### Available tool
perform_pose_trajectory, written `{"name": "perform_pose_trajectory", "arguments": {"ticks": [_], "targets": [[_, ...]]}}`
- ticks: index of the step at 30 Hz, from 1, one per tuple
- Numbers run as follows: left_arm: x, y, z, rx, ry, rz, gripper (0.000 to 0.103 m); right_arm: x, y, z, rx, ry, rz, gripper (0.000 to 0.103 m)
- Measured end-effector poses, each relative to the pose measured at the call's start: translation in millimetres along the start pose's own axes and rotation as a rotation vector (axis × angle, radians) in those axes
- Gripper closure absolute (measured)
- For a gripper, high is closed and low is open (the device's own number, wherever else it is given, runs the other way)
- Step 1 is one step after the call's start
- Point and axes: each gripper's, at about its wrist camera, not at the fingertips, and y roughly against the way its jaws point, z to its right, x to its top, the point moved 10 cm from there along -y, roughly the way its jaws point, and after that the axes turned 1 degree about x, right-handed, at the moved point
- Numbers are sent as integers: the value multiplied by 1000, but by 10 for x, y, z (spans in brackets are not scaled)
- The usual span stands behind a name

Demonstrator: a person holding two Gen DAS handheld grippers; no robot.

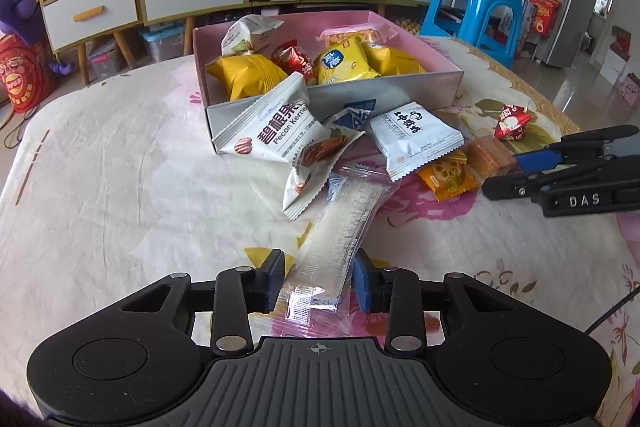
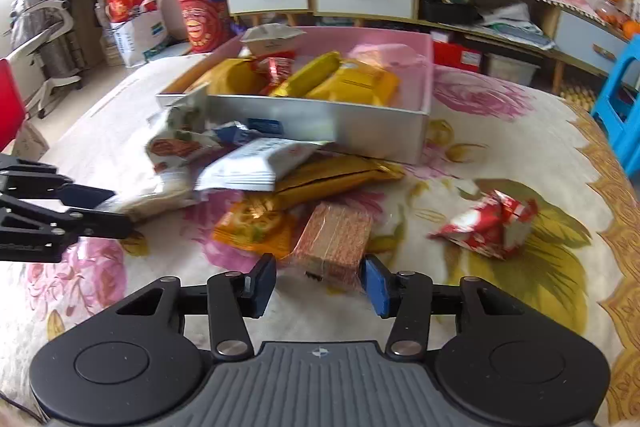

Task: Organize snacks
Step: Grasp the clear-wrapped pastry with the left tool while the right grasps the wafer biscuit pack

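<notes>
left gripper (image 1: 318, 281) jaws wide, straddling the near end of a long clear-wrapped wafer stick (image 1: 340, 227); its long axis runs away from the jaws toward the pink box (image 1: 420, 87), pads not touching yet. right gripper (image 2: 318, 285) jaws wide too, brown wafer block (image 2: 334, 241) just ahead between the fingers, lying on the table. box already holds yellow packs (image 1: 244, 75) and a red candy (image 1: 294, 61); several packets are loose in front of it.

Both wrist cameras are looking forward along their fingers, low and close over the worktop (image 1: 120, 167). The left is facing the box (image 1: 332, 103) head-on; the right is viewing it from the right side. Both are sharing the box and the loose snack pile (image 2: 256, 187).
</notes>
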Motion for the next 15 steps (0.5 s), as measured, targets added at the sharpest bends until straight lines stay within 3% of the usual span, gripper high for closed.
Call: {"name": "perform_pose_trajectory", "arguments": {"ticks": [5,9,15], "targets": [[-4,-18,-15,-8,10,3,65,-16,7,90,-13,-27,-3,63],[5,-60,-7,-12,20,-1,62,7,-41,43,-19,-7,1,56],[36,-96,19,-12,17,6,62,77,-106,43,-25,4,11,58]]}}
